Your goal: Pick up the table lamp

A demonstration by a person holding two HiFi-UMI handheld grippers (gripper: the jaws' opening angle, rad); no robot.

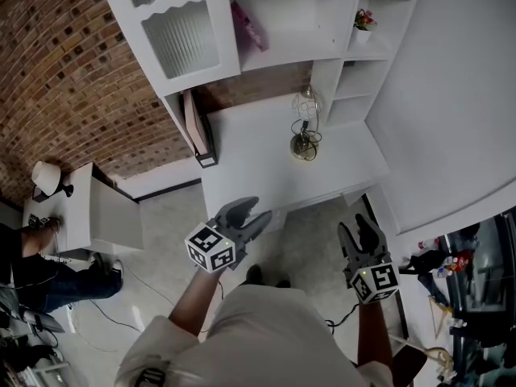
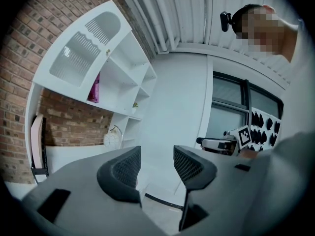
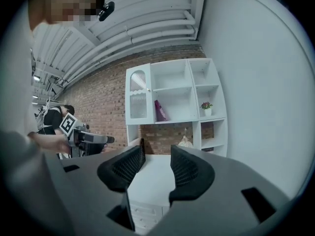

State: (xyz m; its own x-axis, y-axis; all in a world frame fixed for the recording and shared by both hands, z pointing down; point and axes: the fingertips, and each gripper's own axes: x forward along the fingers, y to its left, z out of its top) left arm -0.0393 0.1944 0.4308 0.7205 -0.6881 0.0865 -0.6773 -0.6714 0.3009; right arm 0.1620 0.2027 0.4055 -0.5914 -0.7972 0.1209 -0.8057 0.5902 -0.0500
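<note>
The table lamp [image 1: 305, 127], a clear glass globe on a round brass base, stands on the white desk [image 1: 250, 160] near the shelf unit's lower right compartments. It shows small and far off in the left gripper view [image 2: 112, 137] and just above the jaws in the right gripper view [image 3: 185, 141]. My left gripper [image 1: 254, 211] hovers off the desk's front edge, open, with nothing between its jaws [image 2: 156, 166]. My right gripper [image 1: 355, 229] hangs further right, short of the desk's front corner, also open and empty [image 3: 156, 167].
A white shelf unit [image 1: 282, 22] rises behind the desk, holding a pink book [image 1: 246, 24] and a small potted plant [image 1: 364, 20]. A flat board [image 1: 196, 123] leans at the desk's left end. A low white table [image 1: 89, 208] stands at left, with a person [image 1: 48, 276] beside it.
</note>
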